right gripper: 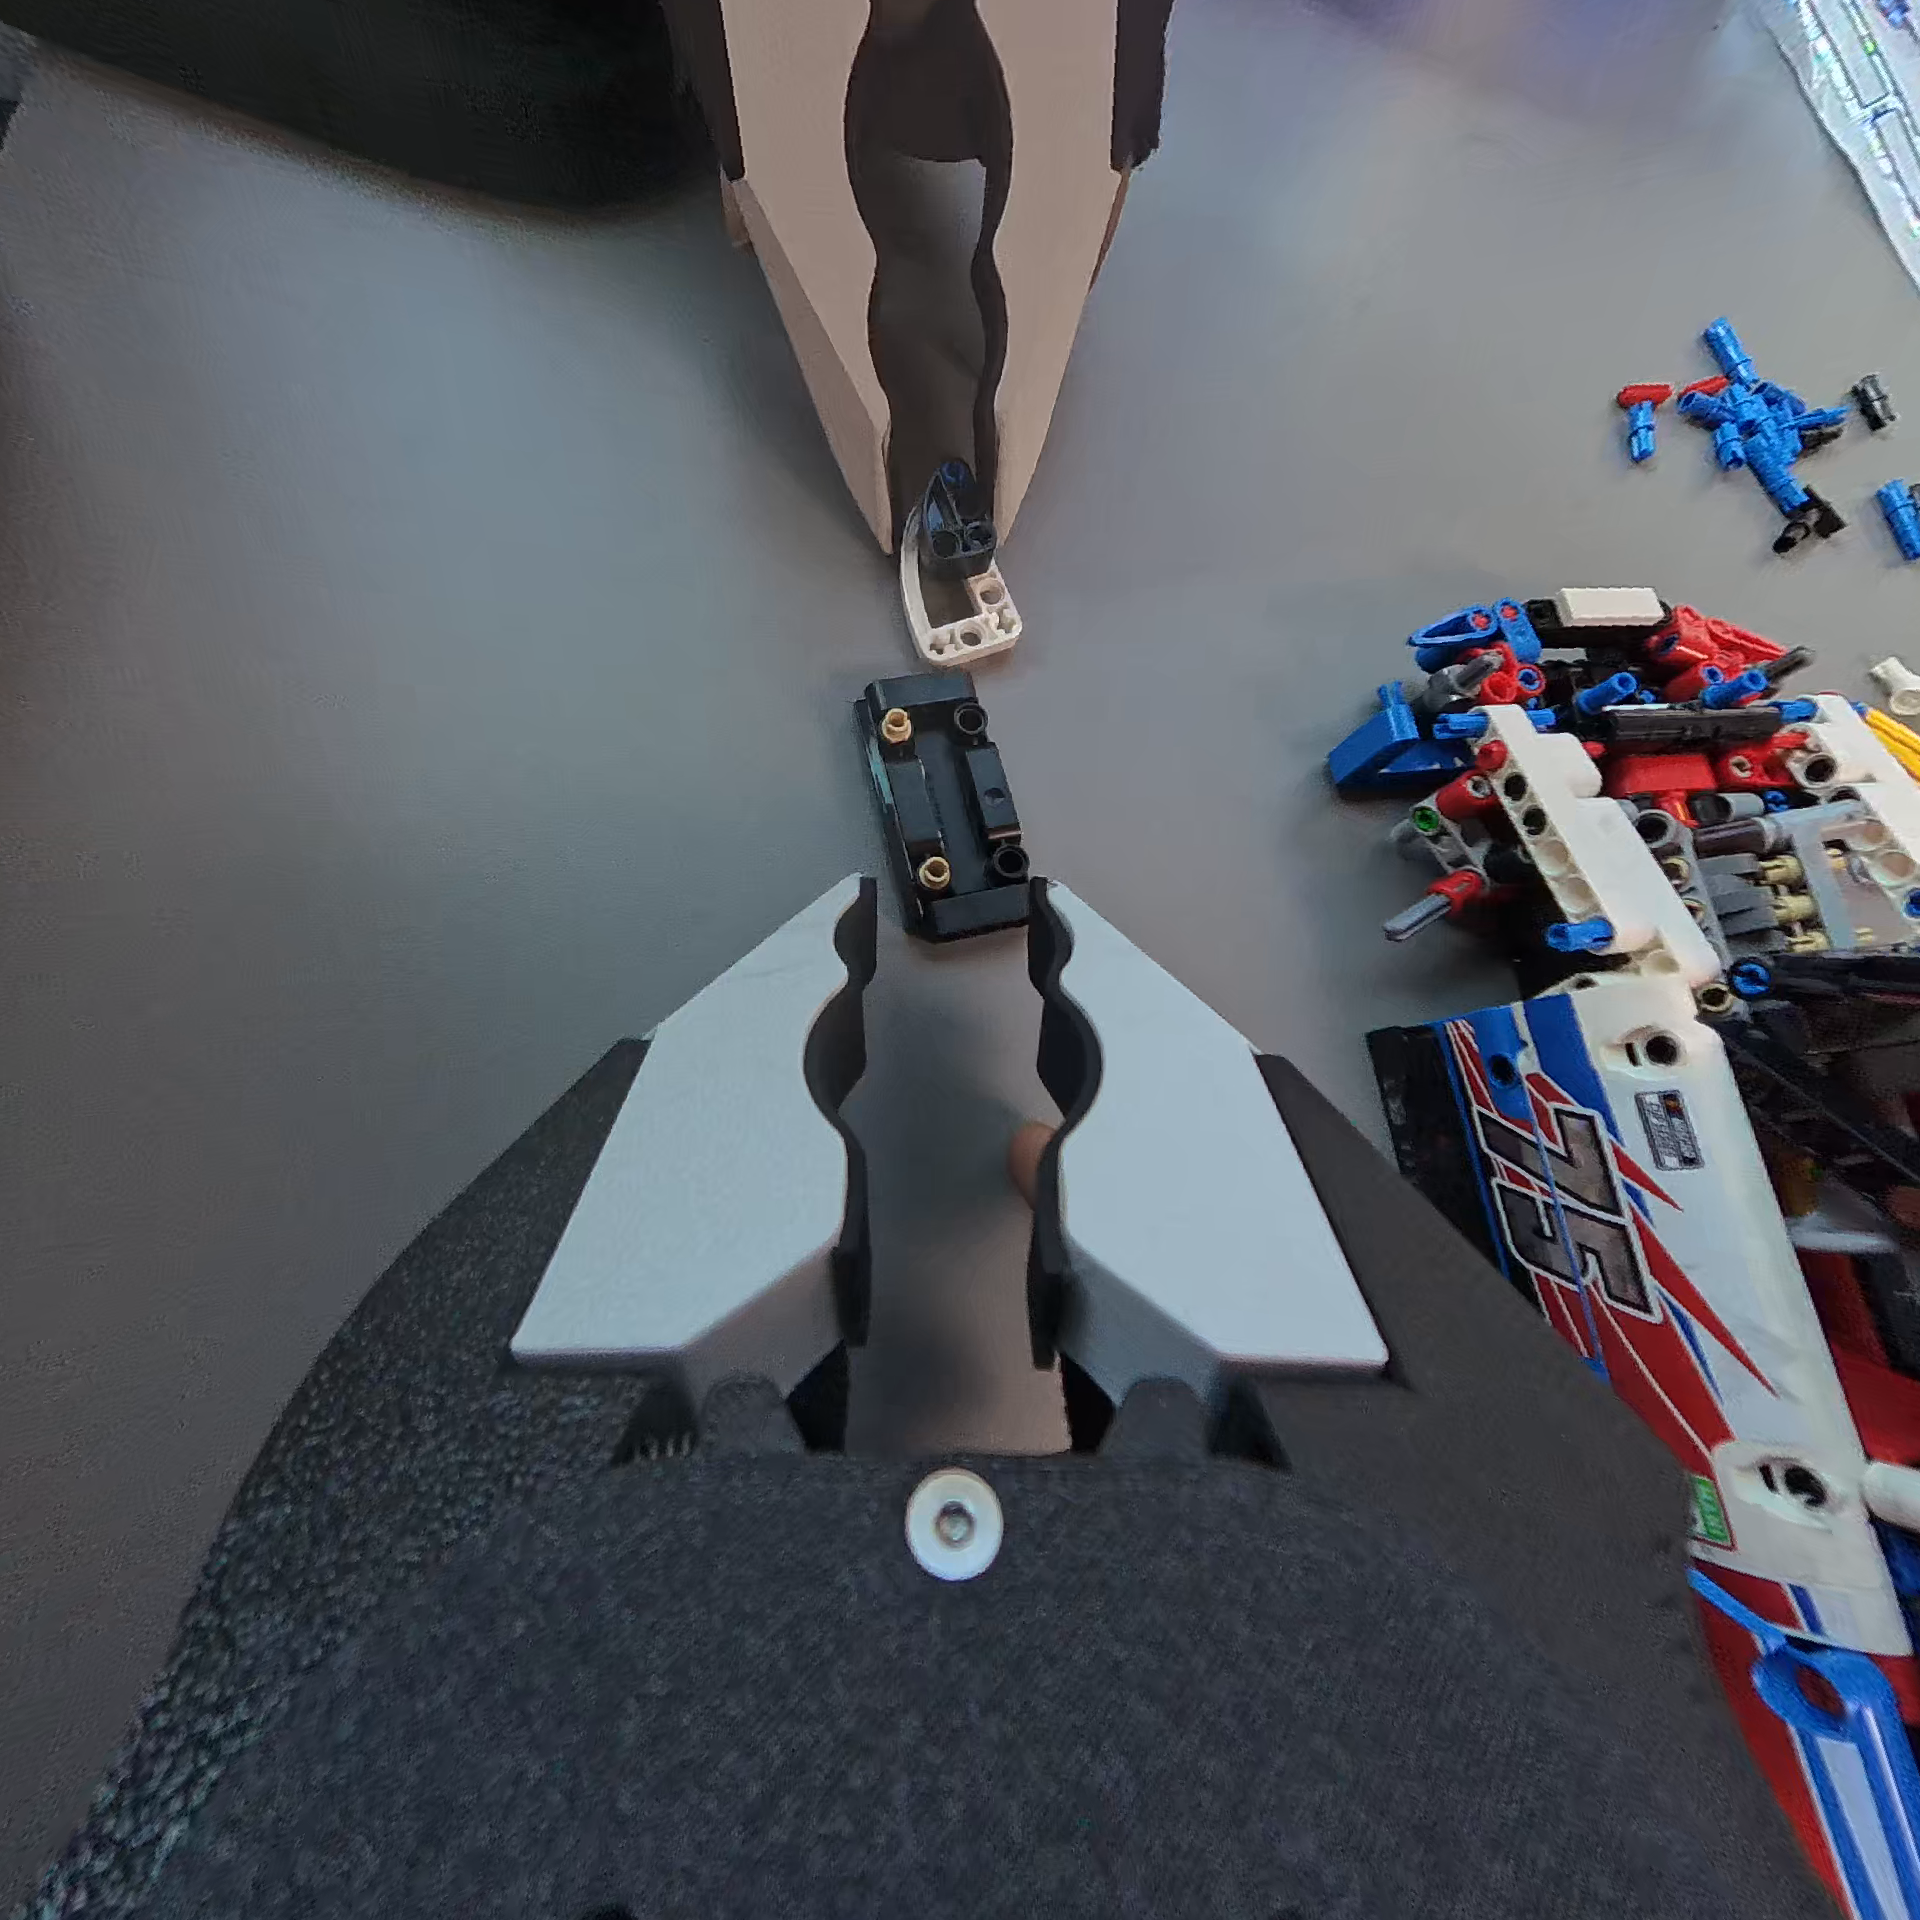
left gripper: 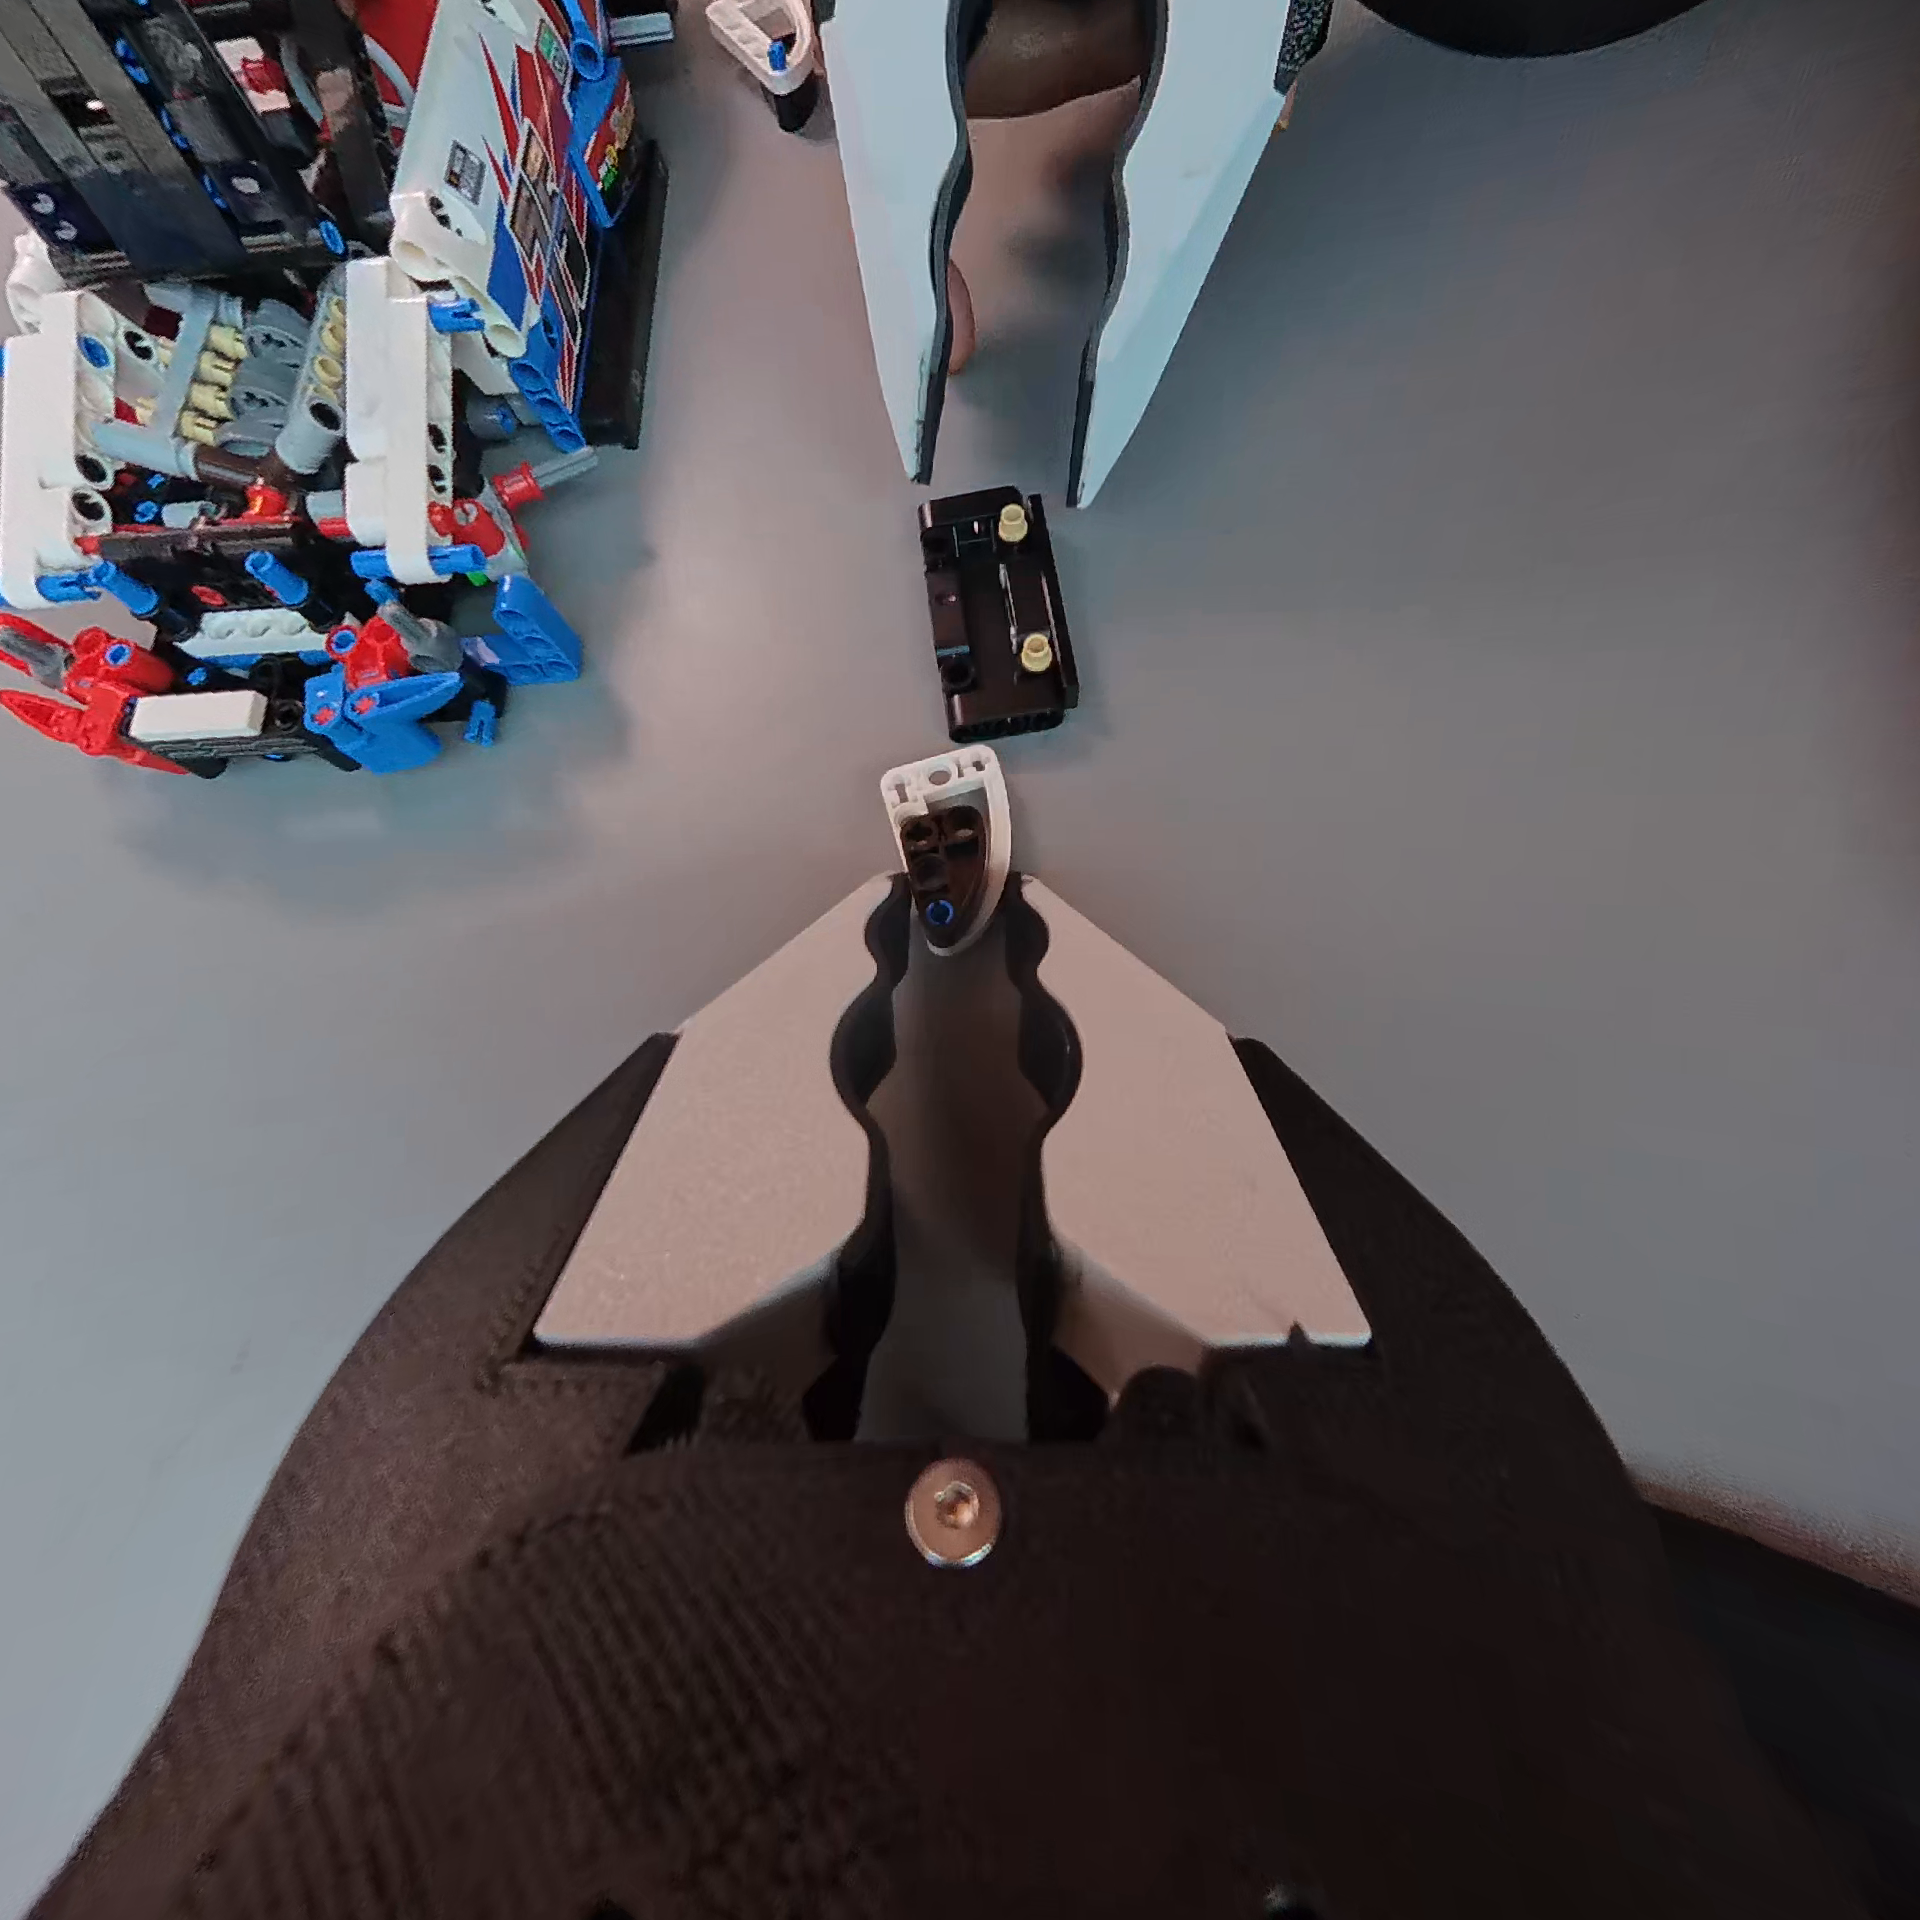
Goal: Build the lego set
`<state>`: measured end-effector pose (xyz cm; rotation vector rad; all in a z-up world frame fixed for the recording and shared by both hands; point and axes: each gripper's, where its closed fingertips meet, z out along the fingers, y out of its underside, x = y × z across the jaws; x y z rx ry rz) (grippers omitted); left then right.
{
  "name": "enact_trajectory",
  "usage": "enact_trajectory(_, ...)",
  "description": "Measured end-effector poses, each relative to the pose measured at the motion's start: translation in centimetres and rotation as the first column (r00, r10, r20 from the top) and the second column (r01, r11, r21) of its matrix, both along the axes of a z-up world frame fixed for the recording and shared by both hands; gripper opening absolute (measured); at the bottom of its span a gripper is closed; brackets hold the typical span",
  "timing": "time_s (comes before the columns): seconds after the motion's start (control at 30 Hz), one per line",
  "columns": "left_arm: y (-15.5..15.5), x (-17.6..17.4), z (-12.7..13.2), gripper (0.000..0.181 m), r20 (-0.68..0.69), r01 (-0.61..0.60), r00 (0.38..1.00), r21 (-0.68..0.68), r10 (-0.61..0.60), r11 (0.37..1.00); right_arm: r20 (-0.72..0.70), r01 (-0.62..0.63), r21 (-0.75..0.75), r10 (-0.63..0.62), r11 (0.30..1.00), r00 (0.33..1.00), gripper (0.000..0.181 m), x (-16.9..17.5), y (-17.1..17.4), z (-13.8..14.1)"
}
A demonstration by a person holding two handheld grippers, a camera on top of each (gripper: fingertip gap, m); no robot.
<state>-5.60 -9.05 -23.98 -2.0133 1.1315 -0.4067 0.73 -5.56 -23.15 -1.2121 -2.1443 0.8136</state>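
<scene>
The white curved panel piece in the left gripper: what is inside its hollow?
Inside the white curved panel piece, held by the left gripper, sits a black connector block with round holes and a blue pin end. How they join deeper inside is hidden by the shell.

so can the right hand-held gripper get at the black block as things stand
Probably yes. The right hand-held gripper is open, with the black block lying flat on the table just beyond its tips. Nothing lies between them; the left hand-held gripper holds its white piece at the far end.
</scene>
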Motion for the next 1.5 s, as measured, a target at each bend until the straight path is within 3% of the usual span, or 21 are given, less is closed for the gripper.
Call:
enact_trajectory(0.33,-0.1,1.6,1.3,0.016,0.079,0.037,0.996,0.040,-0.040,0.999,0.034,0.003,0.039,-0.004,0.999,0.999,0.029,-0.3,0.4,-0.4)
enact_trajectory(0.73,0.0,2.5,0.6,0.016,0.049,0.055,0.997,0.022,-0.056,0.998,0.066,-0.015,0.086,0.010,0.996,0.998,0.026,-0.9,0.0,-0.7)
enact_trajectory(1.3,0.6,2.8,3.2,0.015,0.183,0.025,0.982,0.089,-0.041,0.996,0.074,0.025,0.100,-0.033,0.995,0.997,0.026,-0.7,0.2,-0.7)
enact_trajectory(1.5,0.4,3.0,2.1,0.015,0.146,0.039,0.988,0.049,-0.046,0.998,0.074,0.033,0.097,-0.040,0.995,0.996,0.026,-0.8,-0.1,-0.7)
